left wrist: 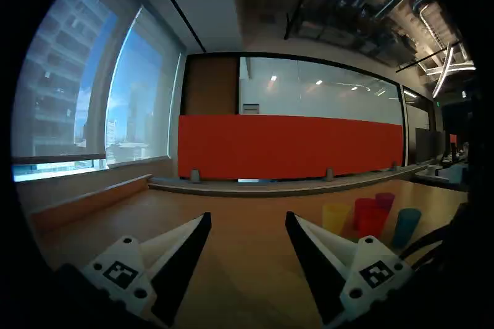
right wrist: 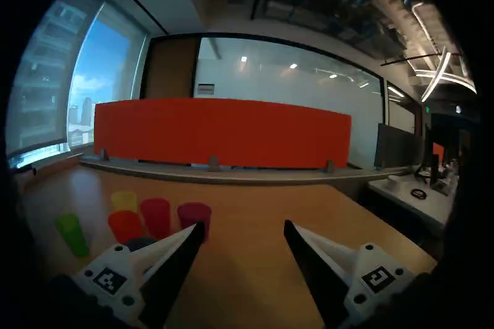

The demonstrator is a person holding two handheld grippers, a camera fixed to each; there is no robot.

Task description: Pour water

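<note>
Honey-coloured wood forms the surface (left wrist: 247, 255) under both tools, and a cluster of plastic cups stands upright on it. In the left gripper view, the left hand-held gripper (left wrist: 247, 218) has its two black-edged fingers spread wide, with bare wood between them. The cups lie ahead and to the right of its right finger: a yellow cup (left wrist: 335, 218), a red cup (left wrist: 370, 219) just beside it, a magenta cup (left wrist: 385, 199) behind the red one, and a teal cup (left wrist: 407, 225) farthest right. In the right gripper view, the right hand-held gripper (right wrist: 244, 225) is likewise spread apart and holds nothing. There the cups sit ahead and to the left. A green cup (right wrist: 73, 233) stands a little apart at the far left. An orange cup (right wrist: 125, 225) has the yellow cup (right wrist: 124, 199) behind it, then come the red cup (right wrist: 155, 216) and the magenta cup (right wrist: 194, 213), which is nearest the left fingertip and partly hidden by it. A dark cup (right wrist: 141, 244) peeks out just behind that finger; its colour is hard to tell. A long red-orange partition (left wrist: 290, 147) runs along the far edge of the surface, with a large window (left wrist: 133, 100) to the left.
</note>
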